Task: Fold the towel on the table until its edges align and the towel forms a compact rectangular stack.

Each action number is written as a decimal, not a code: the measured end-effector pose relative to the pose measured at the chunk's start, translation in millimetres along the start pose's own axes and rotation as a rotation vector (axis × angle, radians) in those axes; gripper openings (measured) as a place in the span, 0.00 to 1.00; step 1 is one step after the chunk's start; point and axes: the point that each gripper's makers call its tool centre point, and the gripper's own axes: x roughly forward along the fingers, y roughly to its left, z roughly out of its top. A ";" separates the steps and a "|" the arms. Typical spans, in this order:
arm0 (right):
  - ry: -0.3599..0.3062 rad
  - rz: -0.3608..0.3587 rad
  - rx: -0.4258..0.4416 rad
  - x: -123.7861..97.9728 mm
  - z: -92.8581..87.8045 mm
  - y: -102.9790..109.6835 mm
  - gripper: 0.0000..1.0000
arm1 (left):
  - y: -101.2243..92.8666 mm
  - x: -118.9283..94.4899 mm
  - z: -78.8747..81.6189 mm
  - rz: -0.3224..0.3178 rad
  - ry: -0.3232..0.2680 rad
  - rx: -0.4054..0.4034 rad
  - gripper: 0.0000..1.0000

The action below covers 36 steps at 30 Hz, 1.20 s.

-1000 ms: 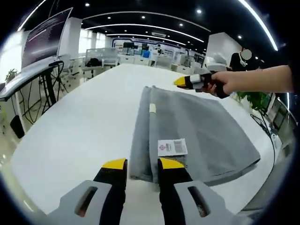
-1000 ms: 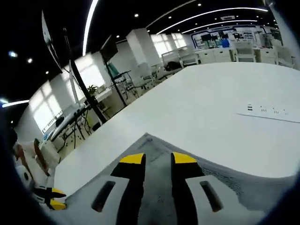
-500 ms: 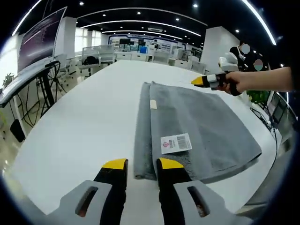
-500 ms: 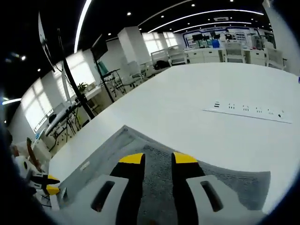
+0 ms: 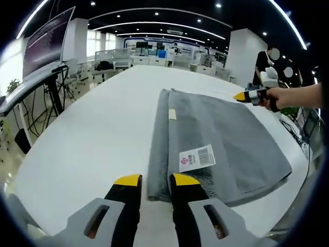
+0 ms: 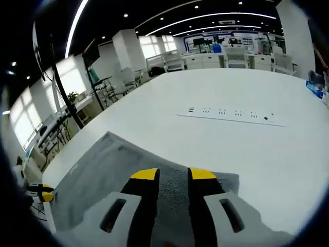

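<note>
- Left claw [image 5: 153, 181]: jaws narrow, holding nothing, just short of the towel's [image 5: 216, 139] near short edge at 12 o'clock.
- Right claw [image 6: 172, 175]: jaws narrow, empty, over the far corner.
- Towel: flat on white surface [image 5: 92, 134], long axis 6-to-12; the left claw is nearer the near edge.

The towel [image 5: 221, 139] is showing plain grey, wearing a white barcode label [image 5: 197, 157] with a red mark. The desk [image 5: 97, 123] is gleaming white. Both grippers are showing yellow tips on black.
</note>
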 end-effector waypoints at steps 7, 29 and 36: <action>0.007 -0.050 0.011 -14.3 -10.2 -25.1 0.20 | -0.2 0.2 0.6 0.001 0.004 0.019 0.21; 0.086 -0.117 -0.087 -16.1 -31.1 -59.5 0.04 | -9.3 1.3 -0.6 -0.015 0.001 0.071 0.10; 0.092 -0.095 -0.107 -11.2 -31.3 -62.3 0.01 | -10.3 2.1 -0.5 -0.007 0.010 0.094 0.03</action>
